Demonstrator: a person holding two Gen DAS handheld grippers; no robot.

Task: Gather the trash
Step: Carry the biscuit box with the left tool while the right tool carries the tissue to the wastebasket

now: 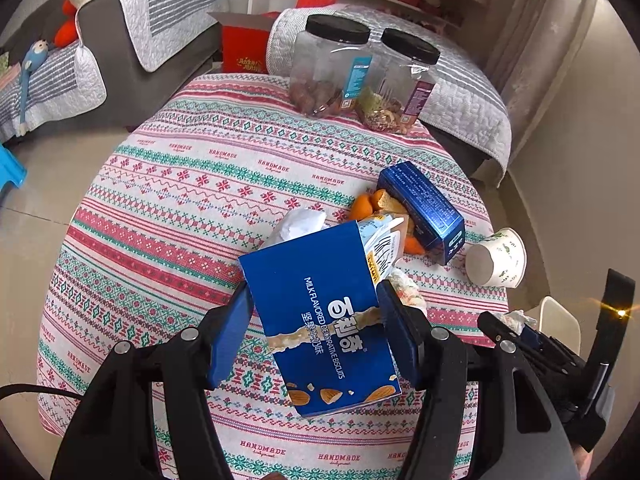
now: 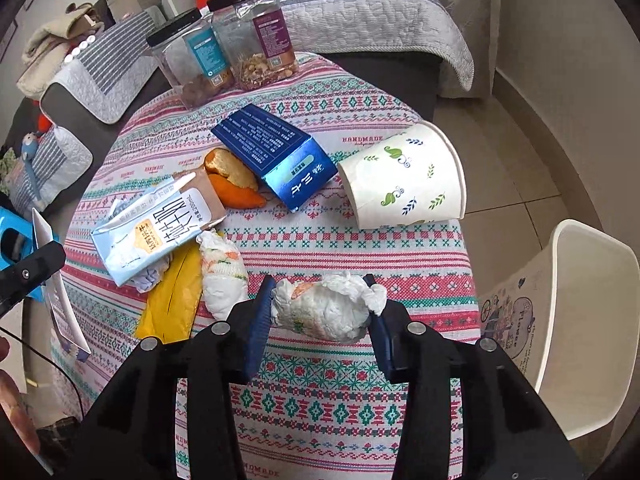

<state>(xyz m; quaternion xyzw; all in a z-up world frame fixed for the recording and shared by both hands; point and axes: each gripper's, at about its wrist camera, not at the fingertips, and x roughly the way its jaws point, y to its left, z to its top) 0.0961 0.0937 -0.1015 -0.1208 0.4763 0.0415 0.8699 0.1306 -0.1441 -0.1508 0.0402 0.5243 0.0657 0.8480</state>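
Note:
My left gripper [image 1: 316, 312] is shut on a blue biscuit box [image 1: 320, 320] and holds it above the patterned tablecloth [image 1: 180, 208]. My right gripper [image 2: 320, 304] is shut on a crumpled white tissue [image 2: 328, 308], just above the cloth. On the table lie a flattened milk carton [image 2: 160, 224], orange peel [image 2: 232, 180], a small blue box [image 2: 276, 152], a tipped paper cup [image 2: 404, 176], a second tissue wad [image 2: 224, 276] and a yellow wrapper [image 2: 172, 300]. The right gripper also shows in the left wrist view [image 1: 516, 324], at the table's right edge.
Two clear jars with black lids [image 1: 332, 68] [image 1: 400, 80] stand at the table's far side. A white bin [image 2: 560, 320] stands on the floor right of the table. A grey sofa [image 1: 120, 52] is to the left, a covered bed [image 2: 360, 12] behind.

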